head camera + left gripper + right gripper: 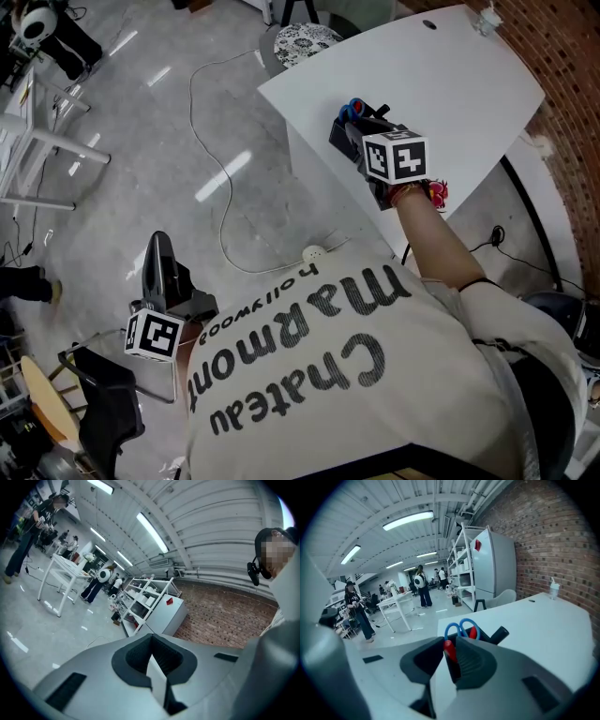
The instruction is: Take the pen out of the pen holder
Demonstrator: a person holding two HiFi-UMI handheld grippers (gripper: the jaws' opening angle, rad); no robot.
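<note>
The red pen stands in the pen holder at the desk edge. Its top is clamped between the fingers of the right gripper. Blue scissors stand at 1 o'clock.

Step in hand: grasp made, pen not yet withdrawn.

Next: lift along the pen's axis, clear of the scissors.

The left gripper, fingers together and empty, hangs off-desk at 7 o'clock.

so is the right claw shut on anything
shut on the red pen: the right claw pinches its top, in front of the blue scissors
</note>
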